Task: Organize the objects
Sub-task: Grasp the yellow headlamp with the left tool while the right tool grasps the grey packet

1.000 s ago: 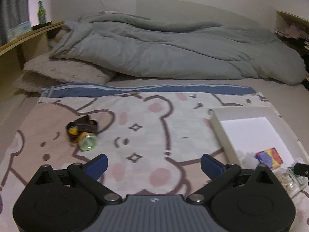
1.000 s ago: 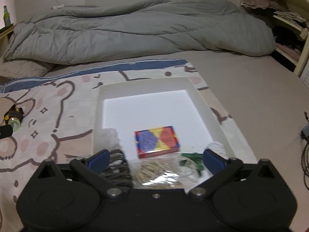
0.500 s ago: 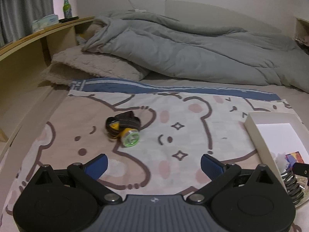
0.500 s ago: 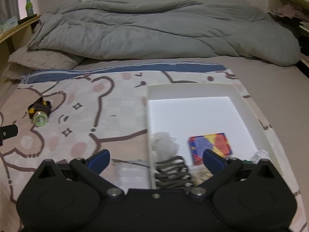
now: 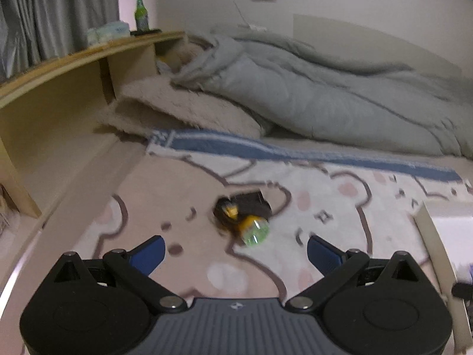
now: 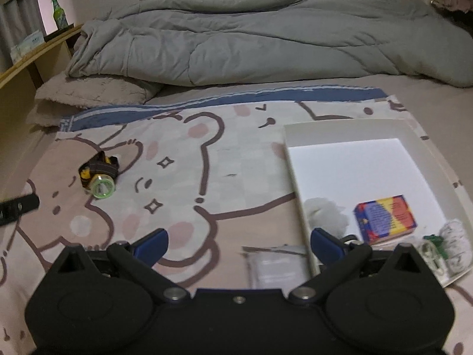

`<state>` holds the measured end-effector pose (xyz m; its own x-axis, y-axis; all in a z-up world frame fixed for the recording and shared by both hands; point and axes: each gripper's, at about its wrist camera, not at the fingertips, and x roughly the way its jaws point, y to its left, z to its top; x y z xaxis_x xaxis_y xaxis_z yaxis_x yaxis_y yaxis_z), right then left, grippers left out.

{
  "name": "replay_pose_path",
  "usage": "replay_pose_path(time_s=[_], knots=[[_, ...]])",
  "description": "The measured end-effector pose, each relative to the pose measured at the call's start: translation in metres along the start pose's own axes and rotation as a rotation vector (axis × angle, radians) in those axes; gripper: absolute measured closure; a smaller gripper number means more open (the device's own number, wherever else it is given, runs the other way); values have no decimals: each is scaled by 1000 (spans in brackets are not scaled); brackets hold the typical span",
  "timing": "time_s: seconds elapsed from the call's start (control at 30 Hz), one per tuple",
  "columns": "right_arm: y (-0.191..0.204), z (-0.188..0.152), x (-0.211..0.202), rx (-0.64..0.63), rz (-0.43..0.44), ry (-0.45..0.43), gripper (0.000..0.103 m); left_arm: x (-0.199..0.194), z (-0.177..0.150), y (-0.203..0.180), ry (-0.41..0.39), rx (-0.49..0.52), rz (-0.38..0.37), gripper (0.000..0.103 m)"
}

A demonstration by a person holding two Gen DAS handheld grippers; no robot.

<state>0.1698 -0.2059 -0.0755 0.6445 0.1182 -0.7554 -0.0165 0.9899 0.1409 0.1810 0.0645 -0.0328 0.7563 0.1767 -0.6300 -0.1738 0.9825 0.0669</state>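
Note:
A yellow and black headlamp (image 5: 243, 216) (image 6: 100, 174) with a green lens lies on the bear-print blanket (image 5: 325, 213) (image 6: 183, 159). My left gripper (image 5: 236, 251) is open just short of it, the lamp slightly ahead between the fingers. My right gripper (image 6: 239, 244) is open and empty over the blanket by the left wall of a white tray (image 6: 295, 171) (image 5: 425, 224). In the tray lie a colourful box (image 6: 384, 217), a white puff (image 6: 323, 214) and a white roll (image 6: 456, 247). A clear packet (image 6: 276, 267) lies on the blanket beside the tray.
A rumpled grey duvet (image 6: 266, 38) (image 5: 325, 94) and a fluffy pillow (image 5: 183, 112) fill the far side of the bed. A wooden shelf (image 5: 74, 68) with a green bottle (image 5: 141, 14) runs along the left.
Both grippers have swung left. The headlamp now sits near the middle of the left wrist view, and the tray has slid to the right in both views.

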Motion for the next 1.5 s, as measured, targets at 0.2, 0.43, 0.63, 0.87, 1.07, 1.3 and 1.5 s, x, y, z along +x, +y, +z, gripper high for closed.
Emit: replay_pose_path(time_s=[0.2, 0.43, 0.63, 0.87, 1.07, 1.3, 1.5], knots=[[13, -5, -2, -36, 47, -47, 0, 17, 24, 4, -41, -36, -5, 2], [13, -6, 4, -77, 65, -33, 0, 68, 14, 0, 11, -112, -31, 2], [2, -8, 22, -106, 57, 72, 15, 121, 2, -10, 135, -92, -26, 9], [-4, -9, 42, -159, 66, 202, 38, 159, 4, -12, 199, -164, -23, 27], [-6, -21, 59, -232, 66, 295, 52, 185, 1, -5, 241, -249, 8, 33], [-3, -29, 78, -301, -10, 326, 55, 210, -5, -6, 307, -346, -32, 33], [10, -40, 91, -444, -88, 314, 52, 217, -9, -8, 317, -383, -36, 51]])
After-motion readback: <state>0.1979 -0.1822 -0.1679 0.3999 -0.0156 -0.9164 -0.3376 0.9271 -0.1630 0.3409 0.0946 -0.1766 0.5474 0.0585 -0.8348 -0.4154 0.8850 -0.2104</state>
